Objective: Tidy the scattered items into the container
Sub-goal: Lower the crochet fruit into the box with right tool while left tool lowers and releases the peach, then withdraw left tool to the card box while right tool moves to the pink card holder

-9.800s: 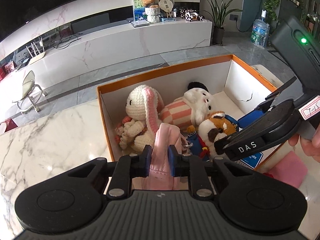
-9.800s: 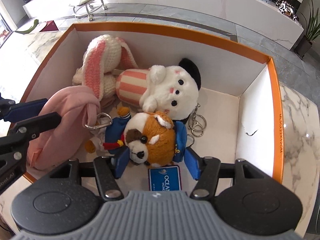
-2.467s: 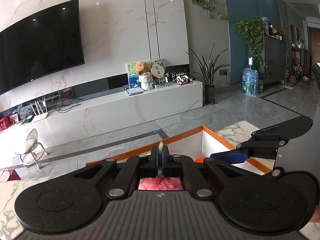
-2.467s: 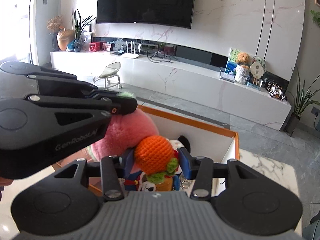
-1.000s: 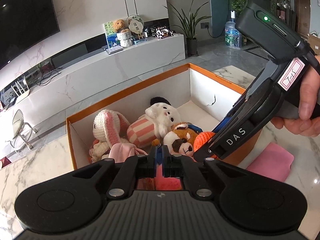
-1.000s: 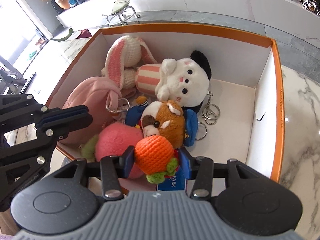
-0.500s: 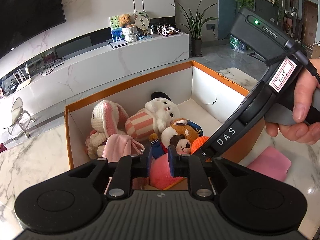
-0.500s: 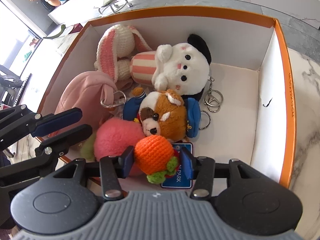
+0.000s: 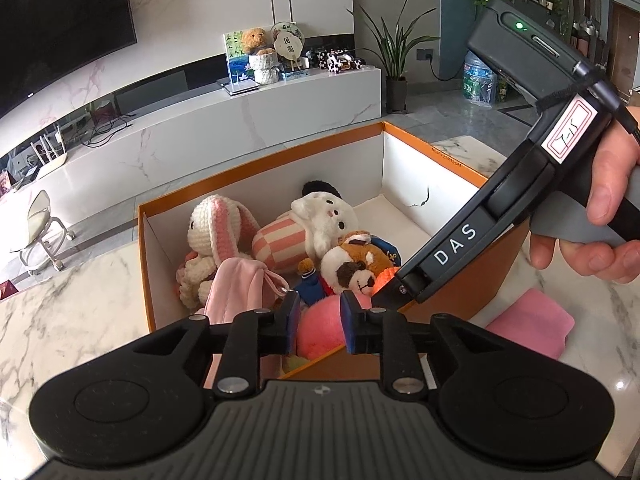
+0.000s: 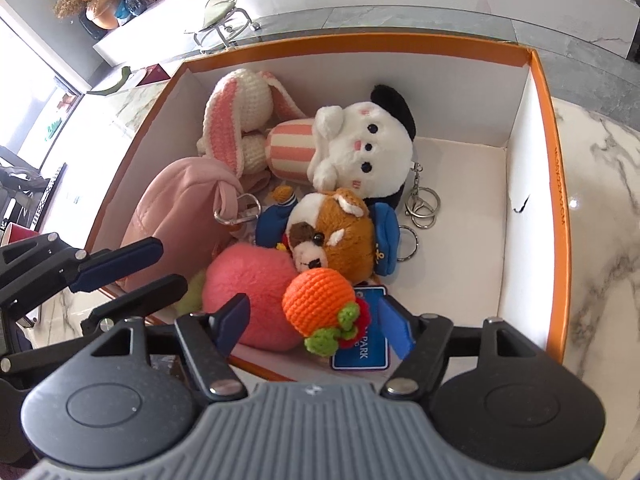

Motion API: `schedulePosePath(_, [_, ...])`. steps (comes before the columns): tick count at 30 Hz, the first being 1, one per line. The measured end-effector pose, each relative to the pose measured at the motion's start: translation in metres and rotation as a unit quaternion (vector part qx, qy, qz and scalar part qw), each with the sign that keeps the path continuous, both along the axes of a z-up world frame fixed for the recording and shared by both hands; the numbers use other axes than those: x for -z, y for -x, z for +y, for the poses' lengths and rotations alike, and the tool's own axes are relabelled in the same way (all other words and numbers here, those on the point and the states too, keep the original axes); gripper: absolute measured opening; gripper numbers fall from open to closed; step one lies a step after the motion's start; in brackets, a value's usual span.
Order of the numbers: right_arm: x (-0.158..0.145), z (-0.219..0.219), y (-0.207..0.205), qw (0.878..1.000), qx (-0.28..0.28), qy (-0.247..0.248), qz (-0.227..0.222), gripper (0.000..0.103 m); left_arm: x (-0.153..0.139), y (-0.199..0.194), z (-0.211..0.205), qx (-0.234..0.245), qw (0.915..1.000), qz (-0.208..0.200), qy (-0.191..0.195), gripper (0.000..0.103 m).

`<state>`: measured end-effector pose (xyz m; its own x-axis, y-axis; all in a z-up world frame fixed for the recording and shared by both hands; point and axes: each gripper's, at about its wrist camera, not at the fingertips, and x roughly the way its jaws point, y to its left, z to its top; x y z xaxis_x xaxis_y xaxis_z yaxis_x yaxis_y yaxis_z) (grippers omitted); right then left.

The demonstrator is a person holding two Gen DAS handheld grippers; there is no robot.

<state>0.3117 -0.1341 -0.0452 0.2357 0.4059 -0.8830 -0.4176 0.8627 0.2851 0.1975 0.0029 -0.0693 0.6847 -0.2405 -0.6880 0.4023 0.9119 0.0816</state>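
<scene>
Both hand-held grippers (image 9: 316,322) (image 10: 316,326) freshly parted

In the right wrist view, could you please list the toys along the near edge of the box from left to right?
Pink pouch → pink plush ball → orange crochet toy → blue tag.

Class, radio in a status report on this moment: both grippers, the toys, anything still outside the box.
Left gripper and right gripper open, just opening. Pink plush and orange crochet toy released into box. Pink cloth outside on table.
</scene>
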Motion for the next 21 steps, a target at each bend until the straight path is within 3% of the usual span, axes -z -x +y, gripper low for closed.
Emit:
schedulePosePath(8, [-0.035, -0.001, 0.028, 0.995, 0.008, 0.025, -0.096, 0.073, -0.012, 0.018, 0.005, -0.02, 0.9997, -0.007, 0.013, 0.027])
schedulePosePath(13, [-0.056, 0.0, 0.057, 0.984, 0.008, 0.038, -0.171, 0.073, -0.02, 0.036, 0.006, -0.029, 0.9992, -0.015, 0.023, 0.037])
schedulePosePath(18, [-0.068, 0.001, 0.091, 0.973, 0.019, 0.046, -0.226, 0.073, -0.026, 0.055, 0.007, -0.035, 0.9987, -0.022, 0.029, 0.038])
schedulePosePath(21, [-0.073, 0.001, 0.114, 0.965, 0.03, 0.047, -0.257, 0.073, -0.028, 0.067, 0.009, -0.041, 0.9982, -0.027, 0.034, 0.044])
